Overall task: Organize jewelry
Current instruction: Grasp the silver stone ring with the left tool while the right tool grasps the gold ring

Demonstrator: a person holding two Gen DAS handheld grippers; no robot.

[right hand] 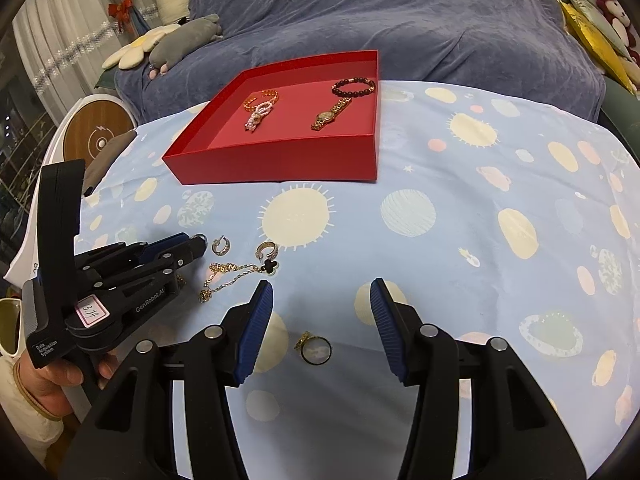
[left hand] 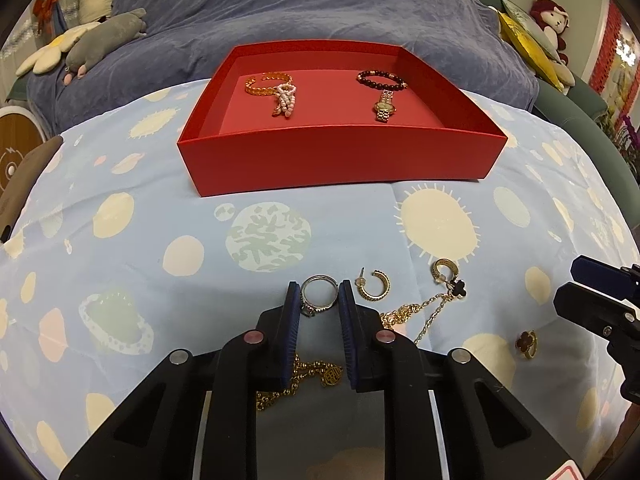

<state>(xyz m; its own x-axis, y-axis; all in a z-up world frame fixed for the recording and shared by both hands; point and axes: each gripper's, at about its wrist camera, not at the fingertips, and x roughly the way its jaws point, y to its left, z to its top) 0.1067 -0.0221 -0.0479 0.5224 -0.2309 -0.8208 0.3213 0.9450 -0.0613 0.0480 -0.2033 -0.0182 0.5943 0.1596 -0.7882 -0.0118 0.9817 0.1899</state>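
A red tray (left hand: 340, 160) holds a gold bangle (left hand: 266, 82), a pearl piece (left hand: 285, 100), a dark bead bracelet (left hand: 380, 79) and a gold watch (left hand: 385, 106); the tray also shows in the right wrist view (right hand: 280, 160). My left gripper (left hand: 319, 294) is shut on a silver ring (left hand: 318, 286) at the tablecloth; it appears in the right wrist view (right hand: 198, 245). Near it lie two gold hoop earrings (left hand: 374, 286) (left hand: 444, 270), a clover chain necklace (left hand: 424, 308) and a gold pendant necklace (left hand: 316, 376). My right gripper (right hand: 322, 292) is open above a gold clover ring (right hand: 314, 349).
The table wears a light blue cloth with sun and planet prints (right hand: 480, 220). A sofa under a blue-grey throw (left hand: 320, 12) stands behind, with plush toys (left hand: 100, 36) at the left and cushions (left hand: 528, 44) at the right. A round wooden disc (right hand: 98, 136) stands at the table's left.
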